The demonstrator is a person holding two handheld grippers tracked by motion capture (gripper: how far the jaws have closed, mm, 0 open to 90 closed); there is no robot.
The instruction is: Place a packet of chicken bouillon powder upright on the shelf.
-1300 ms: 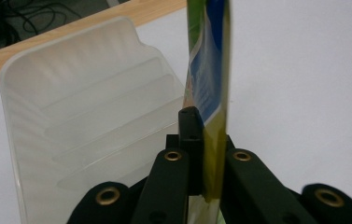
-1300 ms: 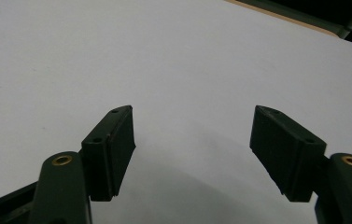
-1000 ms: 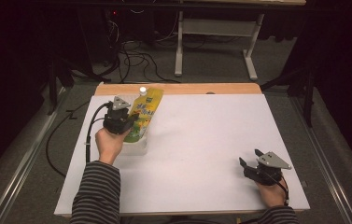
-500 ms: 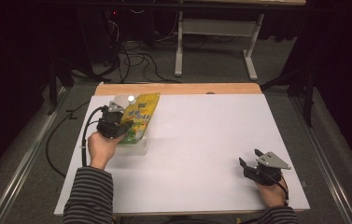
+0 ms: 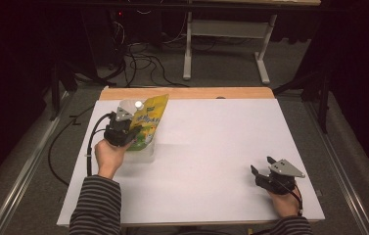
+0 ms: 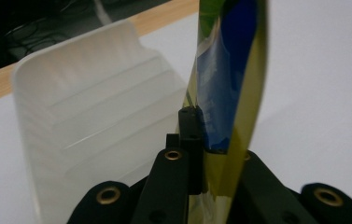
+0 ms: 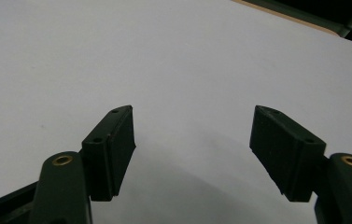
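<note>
Pouch: yellow snack pouch with green and blue print, left of centre in the high view, pinched near its lower edge and standing tilted over a clear plastic container.
Right gripper: nearest, lower right of the high view, resting on the white table with jaws spread wide and nothing between them (bare white surface ahead in the right gripper view).
Left gripper: jaws pressed together on the pouch; the film twists upward from the jaws in the left gripper view.
Container: ribbed translucent tub, just beside the jaws, upper left of the left gripper view; whether the pouch touches it I cannot tell.
Step in hand: likely carrying the pouch at the tub, either into it or out of it.
Next move calls for: a steady pinch and a clean line past the tub wall, since the limp film may catch on the rim.
Edges: wooden strip along the far table edge, near the pouch top.
Open room: wide bare surface across the centre and right.
</note>
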